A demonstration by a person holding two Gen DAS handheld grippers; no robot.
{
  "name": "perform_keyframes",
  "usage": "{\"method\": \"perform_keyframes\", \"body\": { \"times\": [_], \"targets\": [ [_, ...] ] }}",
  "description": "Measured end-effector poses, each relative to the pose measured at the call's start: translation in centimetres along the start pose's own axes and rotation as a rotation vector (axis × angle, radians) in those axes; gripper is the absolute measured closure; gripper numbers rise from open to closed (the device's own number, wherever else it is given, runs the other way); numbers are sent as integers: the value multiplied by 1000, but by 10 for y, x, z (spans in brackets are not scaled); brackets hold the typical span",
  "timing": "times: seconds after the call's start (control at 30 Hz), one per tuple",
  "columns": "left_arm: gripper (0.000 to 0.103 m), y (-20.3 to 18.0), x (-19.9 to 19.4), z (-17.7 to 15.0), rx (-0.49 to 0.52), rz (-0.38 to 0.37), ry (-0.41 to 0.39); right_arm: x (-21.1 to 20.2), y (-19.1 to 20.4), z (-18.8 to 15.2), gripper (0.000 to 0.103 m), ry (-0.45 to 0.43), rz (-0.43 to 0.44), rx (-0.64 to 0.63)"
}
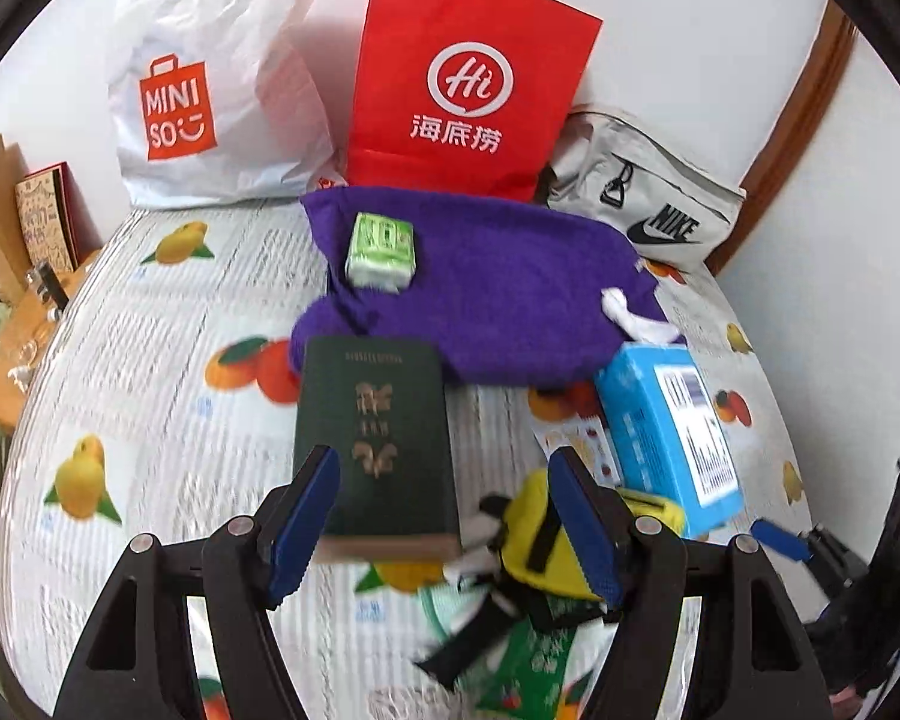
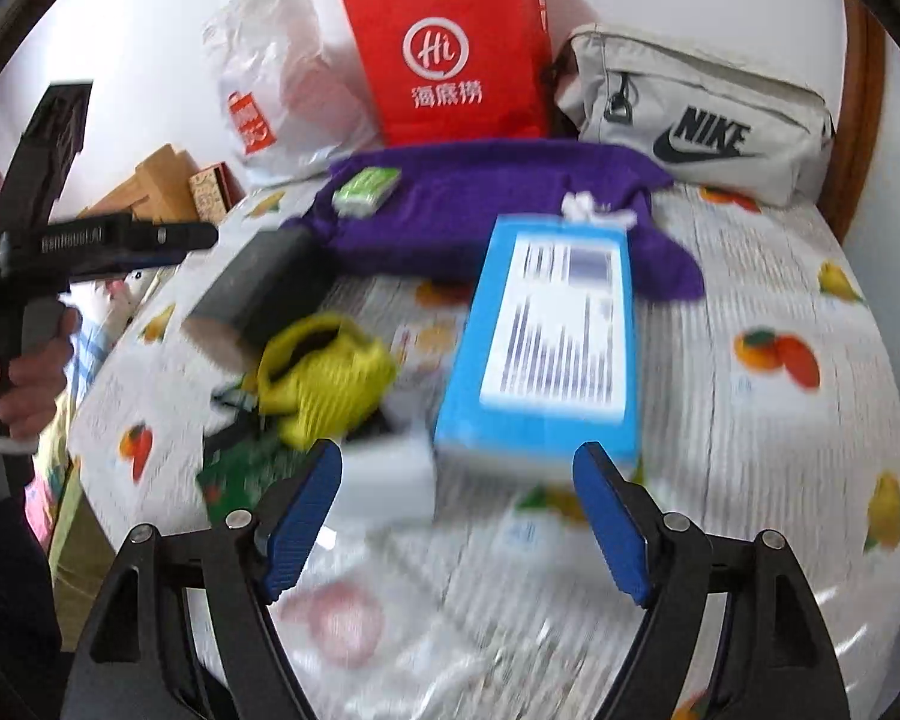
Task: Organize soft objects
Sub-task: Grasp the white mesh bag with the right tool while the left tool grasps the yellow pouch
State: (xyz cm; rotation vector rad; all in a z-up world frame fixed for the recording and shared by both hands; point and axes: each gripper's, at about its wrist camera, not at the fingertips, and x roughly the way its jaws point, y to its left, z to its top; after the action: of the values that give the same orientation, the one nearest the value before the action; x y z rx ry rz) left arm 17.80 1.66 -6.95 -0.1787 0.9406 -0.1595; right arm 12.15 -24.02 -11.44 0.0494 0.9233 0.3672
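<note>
A purple towel [image 1: 498, 288] lies across the far part of the table, with a green tissue pack [image 1: 381, 252] on it. It also shows in the right wrist view [image 2: 486, 204]. A dark green book [image 1: 378, 438] lies in front of it, between the tips of my open left gripper [image 1: 444, 480]. A yellow pouch [image 1: 540, 534] sits by the left gripper's right finger. A blue box [image 2: 546, 336] lies ahead of my open, empty right gripper [image 2: 459, 468]. The yellow pouch [image 2: 324, 372] is left of the box.
A white Miniso bag [image 1: 210, 78], a red paper bag [image 1: 468, 72] and a grey Nike pouch [image 1: 648, 204] stand against the back wall. Cardboard boxes [image 1: 12, 228] sit off the table's left edge. The left gripper's body [image 2: 90, 240] shows at the left in the right wrist view.
</note>
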Motion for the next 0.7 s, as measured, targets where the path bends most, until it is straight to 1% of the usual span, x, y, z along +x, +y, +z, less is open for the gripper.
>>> {"method": "perform_keyframes", "body": {
  "times": [0.1,0.2,0.3,0.33,0.37,0.4,0.47,0.6,0.7],
  "targets": [
    [33,-2,-3,-15,-4,-5,2,7,4,-30,24,31,18,8],
    [33,-3,-4,-30,-6,-16,13,18,9,-53,24,64,34,13],
    [33,-4,-3,-41,-1,-15,23,28,13,-65,24,82,40,9],
    [33,-4,-3,-44,-1,-15,27,31,14,-70,24,88,56,11],
    [33,-3,-2,-47,-3,-17,28,32,16,-72,21,82,66,12],
    [33,-2,-2,-51,-6,-22,29,31,18,-74,13,68,74,8],
    [33,0,-1,-56,-14,-20,36,30,22,-78,5,56,105,10],
    [33,7,0,-66,-25,-18,44,30,36,-85,0,54,142,-16],
    [32,11,1,-71,-32,-25,48,33,57,-91,0,45,91,-99]
  ]
}}
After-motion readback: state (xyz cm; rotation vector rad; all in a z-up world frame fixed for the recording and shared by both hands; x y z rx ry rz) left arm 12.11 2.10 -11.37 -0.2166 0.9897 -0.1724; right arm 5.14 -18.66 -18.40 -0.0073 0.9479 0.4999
